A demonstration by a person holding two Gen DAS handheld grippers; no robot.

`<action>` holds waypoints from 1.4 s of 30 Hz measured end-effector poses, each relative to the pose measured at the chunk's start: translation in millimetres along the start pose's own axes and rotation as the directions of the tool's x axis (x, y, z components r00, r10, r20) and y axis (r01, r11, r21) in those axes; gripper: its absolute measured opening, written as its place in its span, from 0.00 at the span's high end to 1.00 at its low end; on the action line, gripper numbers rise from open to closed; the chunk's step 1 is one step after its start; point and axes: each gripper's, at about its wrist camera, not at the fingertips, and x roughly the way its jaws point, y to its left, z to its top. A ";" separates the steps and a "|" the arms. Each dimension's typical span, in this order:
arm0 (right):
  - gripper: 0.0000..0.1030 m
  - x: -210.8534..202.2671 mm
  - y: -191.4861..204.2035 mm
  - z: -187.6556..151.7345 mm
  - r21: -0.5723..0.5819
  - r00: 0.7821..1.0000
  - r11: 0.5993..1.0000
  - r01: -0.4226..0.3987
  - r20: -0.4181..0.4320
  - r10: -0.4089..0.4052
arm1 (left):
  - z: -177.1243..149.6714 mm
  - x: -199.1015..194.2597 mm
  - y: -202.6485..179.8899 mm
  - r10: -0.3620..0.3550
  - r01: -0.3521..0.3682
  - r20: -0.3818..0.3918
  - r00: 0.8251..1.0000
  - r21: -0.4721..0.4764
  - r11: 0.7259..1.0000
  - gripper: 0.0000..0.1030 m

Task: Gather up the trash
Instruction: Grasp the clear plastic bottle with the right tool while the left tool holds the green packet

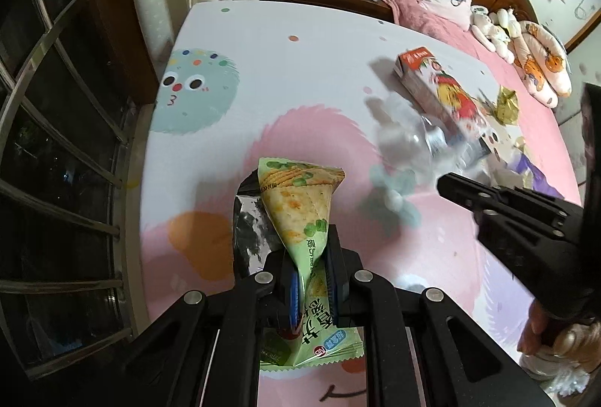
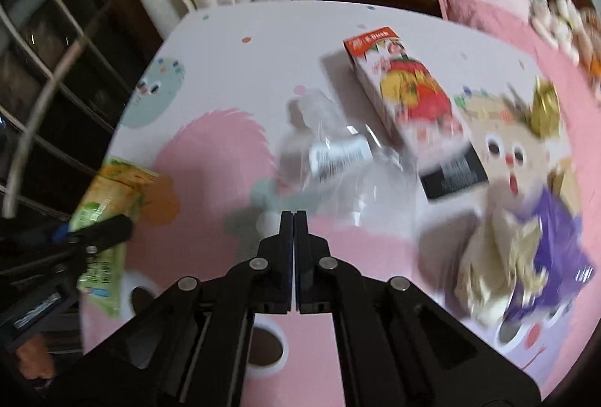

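Left claw (image 1: 314,279) down-tilted, pinching green wrapper (image 1: 300,204)

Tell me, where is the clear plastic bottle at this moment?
The clear plastic bottle lies on the cartoon-print table, centre of the right wrist view, just ahead of the shut right gripper and beside the long carton.

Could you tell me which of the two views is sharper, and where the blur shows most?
Left wrist view: sharper, the green snack packet crisp, only the clear plastic wrapper smeared. Right wrist view: motion blur throughout, worst on the purple wrapper and window bars. Both bend straight edges, fisheye style.
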 end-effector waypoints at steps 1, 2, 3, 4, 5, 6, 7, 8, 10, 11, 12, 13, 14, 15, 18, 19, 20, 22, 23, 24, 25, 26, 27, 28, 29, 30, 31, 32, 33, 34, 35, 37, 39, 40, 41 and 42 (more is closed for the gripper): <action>1.00 -7.3 -7.9 -5.4 0.029 1.000 0.999 -0.027 0.011 0.026 | -3.1 -1.2 -3.3 -0.002 0.002 -0.001 1.000 0.005 1.000 0.90; 1.00 -14.8 -15.4 -11.4 0.056 0.999 0.997 -0.048 0.021 0.047 | -6.0 -2.5 -6.5 -0.004 0.004 -0.001 1.000 0.012 1.000 0.90; 1.00 -23.4 -14.9 -18.4 0.070 0.998 0.996 -0.062 0.030 0.060 | -10.2 -4.0 -11.0 -0.006 0.006 -0.002 1.000 0.019 1.000 0.90; 1.00 -33.2 -19.2 -26.7 0.087 0.996 0.993 -0.081 0.045 0.078 | -14.5 -6.1 -15.8 -0.007 0.008 -0.003 1.000 0.028 1.000 0.90; 1.00 -43.7 -25.3 -34.7 0.096 0.994 0.991 -0.089 0.064 0.083 | -19.5 -9.5 -22.1 -0.007 0.007 -0.002 1.000 0.038 0.999 0.90; 1.00 -51.8 -27.4 -41.8 0.097 0.993 0.991 -0.094 0.073 0.087 | -24.7 -12.2 -27.8 -0.005 0.005 0.000 1.000 0.046 0.999 0.90; 1.00 -57.7 -29.9 -45.9 0.097 0.992 0.990 -0.106 0.078 0.099 | -29.7 -15.0 -33.3 -0.004 0.004 0.001 1.000 0.053 0.999 0.90; 1.00 -62.3 -30.7 -49.8 0.091 0.992 0.990 -0.108 0.081 0.101 | -35.3 -18.0 -38.7 -0.002 0.002 0.003 1.000 0.056 0.998 0.90; 1.00 -71.2 -28.7 -53.6 0.064 0.991 0.993 -0.101 0.089 0.095 | -43.2 -23.8 -46.9 -0.003 0.003 0.007 1.000 0.058 0.998 0.90; 1.00 -74.9 -29.7 -53.0 0.049 0.991 0.994 -0.097 0.093 0.092 | -46.4 -26.4 -50.2 -0.003 0.002 0.012 1.000 0.059 0.998 0.90; 1.00 -74.7 -27.7 -50.7 0.046 0.991 0.994 -0.095 0.094 0.091 | -49.2 -29.1 -53.4 -0.003 0.002 0.018 1.000 0.058 0.998 0.90; 1.00 -75.5 -27.5 -46.9 0.046 0.991 0.994 -0.097 0.097 0.092 | -50.2 -31.2 -55.3 -0.004 0.003 0.021 1.000 0.056 0.998 0.90; 1.00 -76.0 -29.0 -41.8 0.056 0.990 0.992 -0.109 0.100 0.103 | -50.8 -32.9 -56.9 -0.005 0.004 0.024 1.000 0.054 0.999 0.90; 1.00 -76.7 -30.7 -35.9 0.069 0.988 0.991 -0.113 0.109 0.106 | -51.0 -34.4 -58.1 -0.004 0.003 0.028 1.000 0.053 0.999 0.90; 1.00 -76.5 -27.4 -15.7 0.060 0.988 0.994 -0.090 0.132 0.081 | -45.9 -37.8 -57.7 -0.003 0.000 0.039 0.999 0.054 0.999 0.90; 1.00 -74.6 -23.4 -9.5 0.051 0.988 0.996 -0.076 0.137 0.069 | -43.3 -38.2 -55.5 -0.002 0.000 0.044 0.999 0.052 0.999 0.90; 0.99 -72.9 -17.7 -1.8 0.023 0.988 0.998 -0.054 0.144 0.051 | -40.8 -38.3 -53.1 -0.002 0.000 0.047 0.999 0.050 0.999 0.90; 0.82 -64.8 -1.8 12.9 -0.050 0.990 0.999 0.006 0.139 0.001 | -35.6 -37.9 -46.9 -0.005 0.003 0.050 0.999 0.040 0.999 0.90; 0.54 -59.4 5.5 18.6 -0.083 0.991 0.996 0.037 0.133 -0.025 | -32.6 -37.1 -43.4 -0.006 0.004 0.051 0.999 0.035 0.999 0.90; 0.34 -53.5 13.1 23.1 -0.119 0.991 0.991 0.066 0.128 -0.050 | -30.0 -36.4 -38.9 -0.006 0.004 0.052 0.999 0.028 1.000 0.90; 0.34 -46.2 23.3 27.2 -0.168 0.989 0.981 0.100 0.124 -0.080 | -27.3 -35.4 -35.4 -0.005 0.003 0.053 0.999 0.023 1.000 0.90; 0.34 -39.6 30.8 29.6 -0.207 0.987 0.970 0.127 0.122 -0.103 | -24.1 -33.9 -29.7 -0.002 0.001 0.053 0.999 0.015 1.000 0.90; 0.34 -31.6 39.8 31.5 -0.251 0.983 0.954 0.162 0.120 -0.136 | -21.8 -32.7 -25.8 0.000 -0.001 0.054 0.999 0.009 1.000 0.90; 0.34 -23.2 48.1 32.8 -0.293 0.979 0.936 0.196 0.117 -0.169 | -18.7 -31.3 -20.6 0.006 -0.006 0.056 0.998 0.000 1.000 0.90; 0.34 -13.2 57.6 33.6 -0.341 0.972 0.911 0.234 0.114 -0.207 | -14.9 -29.8 -14.0 0.010 -0.009 0.058 0.998 -0.012 1.000 0.90; 0.34 -2.8 66.7 33.7 -0.388 0.962 0.880 0.274 0.114 -0.249 | -11.7 -28.8 -8.6 0.013 -0.012 0.058 0.998 -0.023 1.000 0.90; 0.34 5.1 71.8 32.9 -0.417 0.954 0.859 0.299 0.116 -0.276 | -7.8 -26.7 -1.7 0.017 -0.014 0.059 0.998 -0.037 0.999 0.90; 0.34 17.3 79.7 32.0 -0.465 0.939 0.818 0.339 0.115 -0.323 | -4.2 -25.0 4.4 0.020 -0.017 0.060 0.998 -0.050 0.999 0.90; 0.34 27.6 85.2 30.6 -0.500 0.926 0.785 0.366 0.115 -0.359 | 0.3 -23.0 12.1 0.025 -0.021 0.061 0.998 -0.065 0.998 0.90; 0.34 41.4 92.3 28.2 -0.551 0.904 0.729 0.405 0.121 -0.411 | 2.7 -21.4 16.5 0.027 -0.023 0.062 0.998 -0.074 0.997 0.90; 0.34 51.1 95.1 25.1 -0.581 0.889 0.694 0.425 0.125 -0.440 | 5.4 -19.6 21.3 0.030 -0.025 0.062 0.998 -0.082 0.996 0.90; 0.34 71.1 99.4 20.8 -0.636 0.854 0.617 0.463 0.135 -0.502 | 10.9 -16.2 31.5 0.035 -0.028 0.063 0.997 -0.097 0.995 0.90; 0.35 88.8 100.4 18.0 -0.677 0.819 0.552 0.486 0.133 -0.558 | 14.3 -12.7 38.3 0.035 -0.029 0.062 0.997 -0.107 0.994 0.90; 0.38 94.5 99.9 17.6 -0.689 0.804 0.528 0.496 0.136 -0.579 | 15.6 -10.6 41.2 0.034 -0.027 0.061 0.998 -0.111 0.993 0.90; 0.41 97.4 100.8 18.8 -0.701 0.794 0.502 0.506 0.151 -0.589 | 17.4 -8.4 44.2 0.033 -0.026 0.059 0.998 -0.115 0.993 0.90; 0.49 100.4 100.4 18.9 -0.709 0.786 0.490 0.508 0.149 -0.600 | 18.8 -6.0 46.3 0.032 -0.025 0.057 0.998 -0.118 0.993 0.90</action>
